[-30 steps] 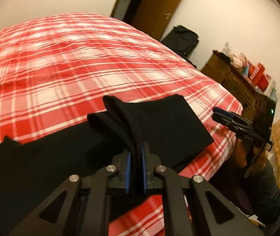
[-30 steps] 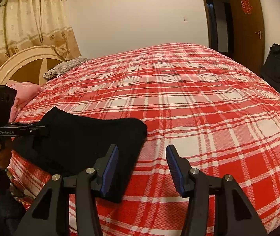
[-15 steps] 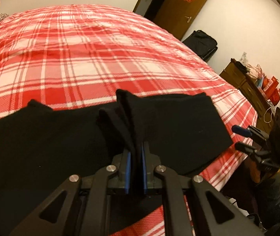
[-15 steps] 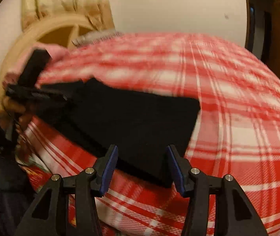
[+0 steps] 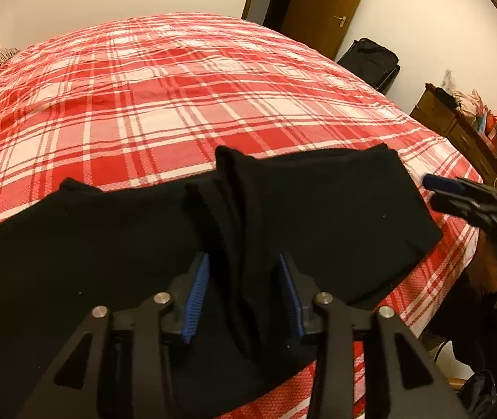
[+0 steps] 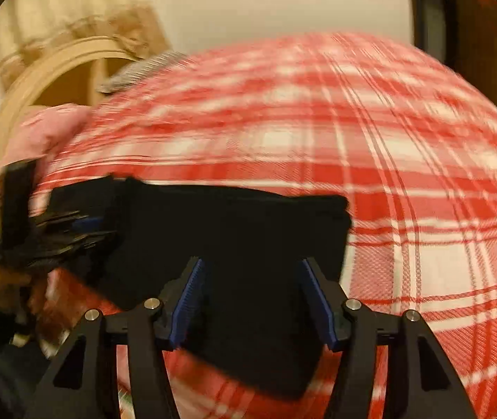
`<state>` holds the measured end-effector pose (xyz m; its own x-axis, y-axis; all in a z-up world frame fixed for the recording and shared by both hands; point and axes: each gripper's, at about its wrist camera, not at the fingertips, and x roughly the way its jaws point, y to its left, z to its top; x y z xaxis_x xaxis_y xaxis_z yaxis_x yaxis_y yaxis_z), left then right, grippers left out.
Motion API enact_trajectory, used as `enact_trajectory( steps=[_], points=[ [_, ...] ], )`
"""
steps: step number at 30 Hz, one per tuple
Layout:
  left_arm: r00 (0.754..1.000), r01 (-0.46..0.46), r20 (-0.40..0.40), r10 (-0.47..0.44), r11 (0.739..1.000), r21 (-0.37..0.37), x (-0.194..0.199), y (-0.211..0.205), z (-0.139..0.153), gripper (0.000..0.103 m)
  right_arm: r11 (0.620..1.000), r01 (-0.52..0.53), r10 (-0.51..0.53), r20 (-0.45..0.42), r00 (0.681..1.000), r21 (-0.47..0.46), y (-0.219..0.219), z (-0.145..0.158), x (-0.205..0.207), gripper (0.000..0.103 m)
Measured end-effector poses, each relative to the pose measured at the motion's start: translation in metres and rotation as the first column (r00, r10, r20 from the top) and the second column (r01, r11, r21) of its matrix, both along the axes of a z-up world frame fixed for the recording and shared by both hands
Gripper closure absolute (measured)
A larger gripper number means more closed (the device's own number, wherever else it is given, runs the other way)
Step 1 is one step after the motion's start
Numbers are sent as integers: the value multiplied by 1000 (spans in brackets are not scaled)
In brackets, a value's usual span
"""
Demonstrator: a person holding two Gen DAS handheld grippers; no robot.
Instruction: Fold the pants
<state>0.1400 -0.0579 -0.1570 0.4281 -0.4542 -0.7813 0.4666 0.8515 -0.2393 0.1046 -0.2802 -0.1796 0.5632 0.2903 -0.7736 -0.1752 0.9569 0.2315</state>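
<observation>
Pants: I see the black soft fabric pants (image 5: 318, 216) lying folded near the front edge of the red-and-white plaid bedspread (image 5: 164, 104)
Left gripper (image 5: 245, 296): jaws opening, raised fold between them, unpressed
Right gripper (image 6: 253, 300): opening over the pants' end, gripping nothing
Progress: I judge one fold laid; flattening and another fold remain

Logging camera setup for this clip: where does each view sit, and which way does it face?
Left wrist: on the left gripper, jaws opening around a raised fold of the black pants, facing the door; right gripper at right.
Right wrist: on the right gripper, open over the pants' end, facing the headboard.
Shared: pants, plaid bedspread.
</observation>
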Motion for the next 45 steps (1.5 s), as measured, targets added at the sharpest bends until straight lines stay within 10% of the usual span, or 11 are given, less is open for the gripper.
enact_trajectory(
  steps=[8,19,32,45],
  points=[
    [1000,1,6,-1,1000,4,-1,-1,2,54,997,50,-49,26,998,-63,8,15,-8,44],
    [999,-26,44,25,1000,2,-8,5,13,30,983,-159,163,37,986,-94,94,6,-15,44],
    [994,-93,60,91,995,26,-11,38,13,29,963,-230,239,50,970,-137,122,2,-25,38],
    [902,-414,173,394,905,96,-24,183,28,21,912,-397,406,93,909,-101,192,4,-26,39]
  ],
)
